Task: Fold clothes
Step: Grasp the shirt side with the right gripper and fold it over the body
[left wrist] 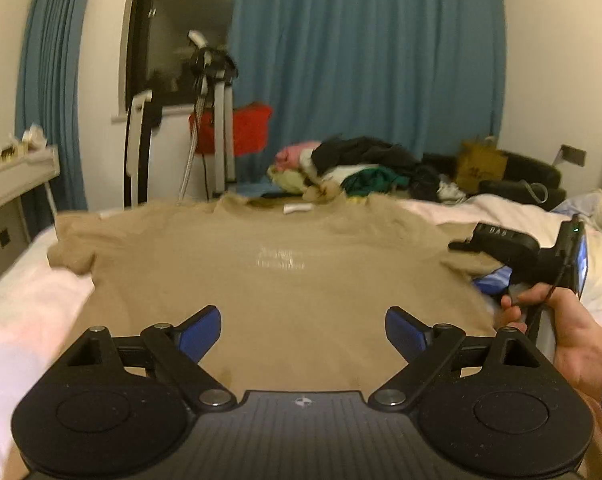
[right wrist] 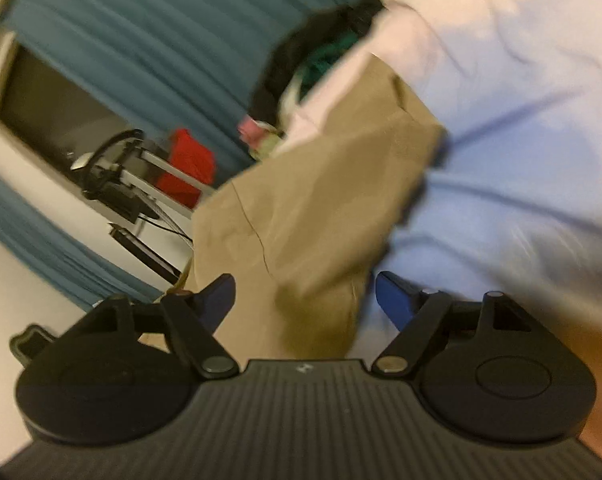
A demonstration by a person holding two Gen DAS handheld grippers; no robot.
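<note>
Two wide-open, empty tongs, left (left wrist: 303, 330) and right (right wrist: 305, 300), over tan T-shirt (left wrist: 277, 280); clothes heap (left wrist: 353, 168) beyond.

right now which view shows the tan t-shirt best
The left wrist view: the tan t-shirt lies spread flat on the bed, both sleeves visible. The right wrist view shows only one blurred sleeve.

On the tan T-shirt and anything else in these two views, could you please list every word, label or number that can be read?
"DAB", or close to it: raised letters on the right gripper body, left wrist view; uncertain.
Tan T-shirt: two lines of pale chest print, too blurred to read.
Yellow-brown bag behind the bed: dark marking, too small to read.
Left gripper: a small round emblem, no letters.
Right wrist view: nothing legible.
</note>
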